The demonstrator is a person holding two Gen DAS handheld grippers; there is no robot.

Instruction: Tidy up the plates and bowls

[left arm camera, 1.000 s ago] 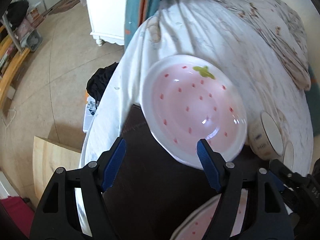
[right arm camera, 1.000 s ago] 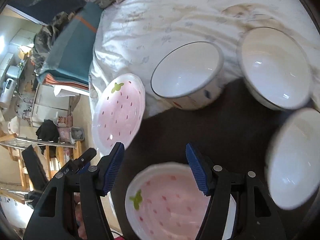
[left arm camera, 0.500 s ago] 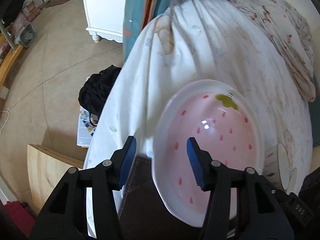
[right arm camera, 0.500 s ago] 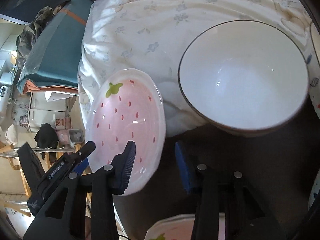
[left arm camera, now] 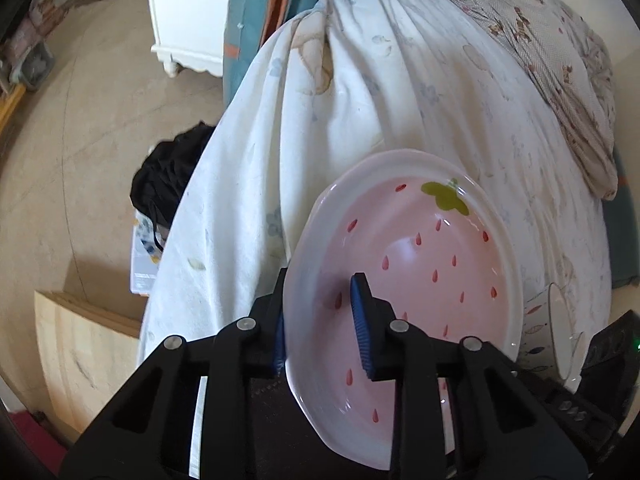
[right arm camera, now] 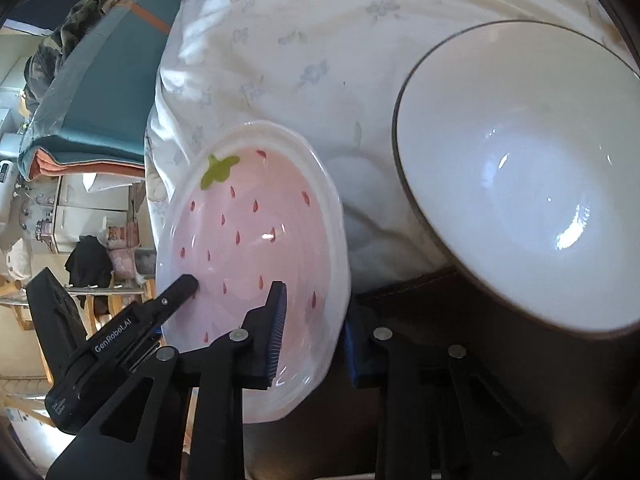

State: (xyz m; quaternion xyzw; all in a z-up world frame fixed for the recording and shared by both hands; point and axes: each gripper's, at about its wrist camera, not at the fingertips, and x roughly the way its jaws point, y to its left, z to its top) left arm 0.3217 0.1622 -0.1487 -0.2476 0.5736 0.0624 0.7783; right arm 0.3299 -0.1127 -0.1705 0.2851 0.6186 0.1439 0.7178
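A pink strawberry-pattern plate (left arm camera: 420, 264) with a white rim lies at the edge of the cloth-covered table. My left gripper (left arm camera: 322, 328) is shut on its left rim, one blue pad inside the plate and one beneath the rim. In the right wrist view the same plate (right arm camera: 248, 240) is gripped on its right rim by my right gripper (right arm camera: 312, 336), also shut on it. The left gripper's finger (right arm camera: 176, 292) shows resting on the plate's left side. A white bowl (right arm camera: 528, 176) with a dark rim sits just right of the plate.
The white floral cloth (left arm camera: 360, 100) hangs over the table edge, with floor (left arm camera: 80, 140) below on the left. A bowl (left arm camera: 560, 336) is at the right edge. A dark mat (right arm camera: 440, 300) lies under the grippers. A white cabinet (left arm camera: 188, 12) stands behind.
Both grippers moved forward onto the strawberry plate and closed on its opposite rims. The white bowl now looms larger on the right.
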